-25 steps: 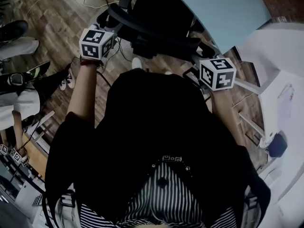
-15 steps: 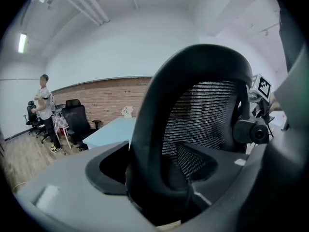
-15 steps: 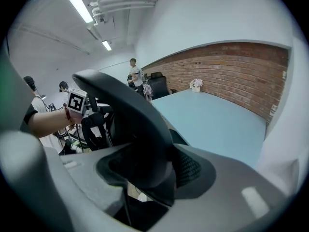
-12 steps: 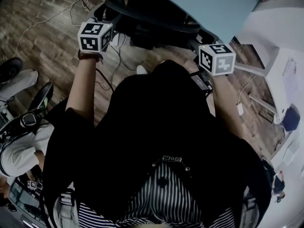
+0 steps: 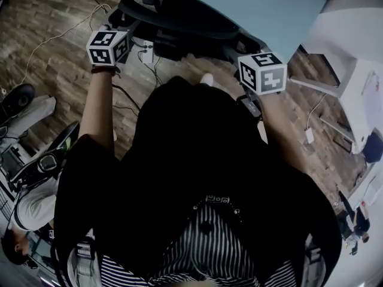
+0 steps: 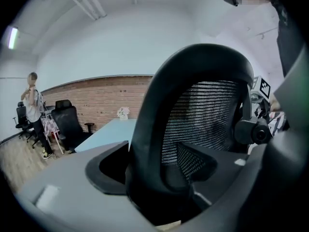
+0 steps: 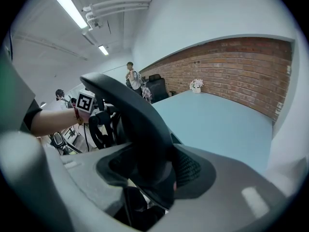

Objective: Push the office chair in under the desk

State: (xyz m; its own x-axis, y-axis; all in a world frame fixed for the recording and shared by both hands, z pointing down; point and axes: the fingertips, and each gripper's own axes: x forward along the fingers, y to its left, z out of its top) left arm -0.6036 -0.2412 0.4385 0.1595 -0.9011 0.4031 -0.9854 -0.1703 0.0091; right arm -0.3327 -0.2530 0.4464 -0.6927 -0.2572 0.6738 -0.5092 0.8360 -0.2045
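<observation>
The black office chair (image 5: pixel 179 18) stands ahead of me with its seat mostly beneath the light-blue desk (image 5: pixel 269 8); only its curved backrest rim shows. My left gripper (image 5: pixel 114 33) holds the rim's left end and my right gripper (image 5: pixel 251 57) its right end. In the left gripper view the mesh backrest (image 6: pixel 203 115) fills the frame, and the left gripper (image 6: pixel 154 178) is shut on its frame. In the right gripper view the right gripper (image 7: pixel 149 173) clamps the dark rim (image 7: pixel 140 124), with the desk top (image 7: pixel 222 124) beyond it.
Cables (image 5: pixel 57 37) and a white socket box (image 5: pixel 146 51) lie on the wooden floor near the chair's left side. A white table (image 5: pixel 353 58) stands at the right. A person (image 6: pixel 33 100) and other black chairs (image 6: pixel 67 122) are across the room by the brick wall.
The chair has rolled further under the desk, so less of its seat shows. Both grippers have moved forward with the backrest, still clamped on it.
</observation>
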